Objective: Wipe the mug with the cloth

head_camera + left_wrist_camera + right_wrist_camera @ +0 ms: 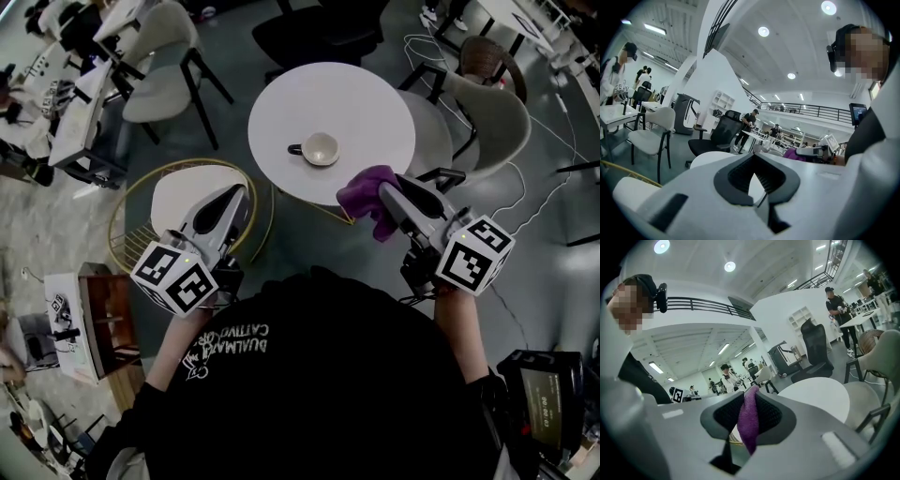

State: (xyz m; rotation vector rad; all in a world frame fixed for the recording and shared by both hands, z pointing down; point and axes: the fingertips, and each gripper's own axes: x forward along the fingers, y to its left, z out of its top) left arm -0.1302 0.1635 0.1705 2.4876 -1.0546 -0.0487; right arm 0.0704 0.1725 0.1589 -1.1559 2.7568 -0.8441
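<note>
Wiping not yet begun, by look of things. Mug (320, 149) stands alone on round white desk (366, 94), untouched. Purple cloth (366, 195) clamped in right hand-held gripper (385, 191), near mug but short of it, at desk edge. Left hand-held gripper (233, 193) closed, empty, well apart from mug. Left to do: reach mug, likely steady it, rub. Dirt on mug too small to tell. Cloth bunched, extent unclear. Mug not made out in either gripper view.

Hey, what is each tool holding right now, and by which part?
The right tool pinches the purple cloth by a bunched fold; the left tool is shut, empty.
</note>
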